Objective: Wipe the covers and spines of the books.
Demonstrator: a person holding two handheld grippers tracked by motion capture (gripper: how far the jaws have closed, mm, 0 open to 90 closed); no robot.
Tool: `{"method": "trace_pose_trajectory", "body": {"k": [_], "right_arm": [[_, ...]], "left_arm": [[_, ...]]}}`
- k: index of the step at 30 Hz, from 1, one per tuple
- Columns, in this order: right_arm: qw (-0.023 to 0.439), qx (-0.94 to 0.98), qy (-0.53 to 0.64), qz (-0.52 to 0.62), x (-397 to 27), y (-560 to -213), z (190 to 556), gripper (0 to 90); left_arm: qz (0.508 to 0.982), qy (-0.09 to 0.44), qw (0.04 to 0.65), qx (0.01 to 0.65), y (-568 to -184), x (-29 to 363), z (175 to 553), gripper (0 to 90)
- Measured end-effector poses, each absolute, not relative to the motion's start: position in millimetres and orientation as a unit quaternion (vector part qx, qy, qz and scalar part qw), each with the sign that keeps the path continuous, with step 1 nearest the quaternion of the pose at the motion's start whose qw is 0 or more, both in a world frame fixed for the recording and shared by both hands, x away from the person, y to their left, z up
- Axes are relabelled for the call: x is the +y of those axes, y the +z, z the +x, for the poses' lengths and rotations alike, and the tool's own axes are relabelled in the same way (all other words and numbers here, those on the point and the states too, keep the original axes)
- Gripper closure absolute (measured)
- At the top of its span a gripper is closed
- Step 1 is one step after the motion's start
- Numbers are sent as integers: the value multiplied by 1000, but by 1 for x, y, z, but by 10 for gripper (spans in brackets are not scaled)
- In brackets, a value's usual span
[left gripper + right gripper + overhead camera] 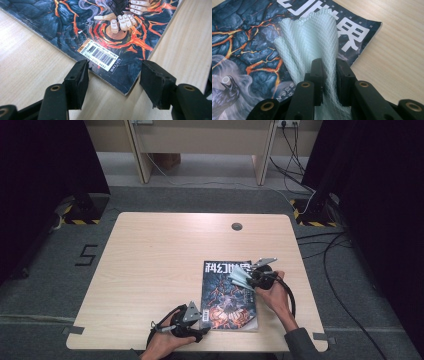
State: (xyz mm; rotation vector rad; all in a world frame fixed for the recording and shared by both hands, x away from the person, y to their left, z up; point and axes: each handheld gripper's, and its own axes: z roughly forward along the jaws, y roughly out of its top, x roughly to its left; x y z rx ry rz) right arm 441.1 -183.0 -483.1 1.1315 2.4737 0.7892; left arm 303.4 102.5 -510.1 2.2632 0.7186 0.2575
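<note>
A magazine (230, 295) with a dark lava-patterned cover lies flat on the right half of the wooden table (150, 260). My right gripper (248, 279) is over its upper right part, shut on a pale green mesh cloth (239, 276). In the right gripper view the cloth (309, 37) fans out from between the jaws of the right gripper (330, 62) and lies on the magazine's (249, 37) title. My left gripper (201, 318) sits at the magazine's near left corner. In the left gripper view, the left gripper (114, 65) has its jaws open, straddling that corner of the magazine (100, 25) by the barcode.
A round cable hole (237, 226) sits near the table's far edge. Cables (330, 245) run over the grey floor to the right. A wooden desk frame (200, 145) stands beyond the table. Dark curtains hang on both sides.
</note>
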Motion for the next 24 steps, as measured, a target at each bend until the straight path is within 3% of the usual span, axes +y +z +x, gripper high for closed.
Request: {"method": "trace_pose_trajectory", "body": {"k": [14, 24], "right_arm": [[127, 896, 286, 315, -105, -484, 429, 784], [102, 906, 298, 284, -79, -485, 416, 783]], "left_arm": [[880, 103, 370, 279, -511, 103, 303, 390], [880, 103, 371, 277, -511, 104, 302, 393]]}}
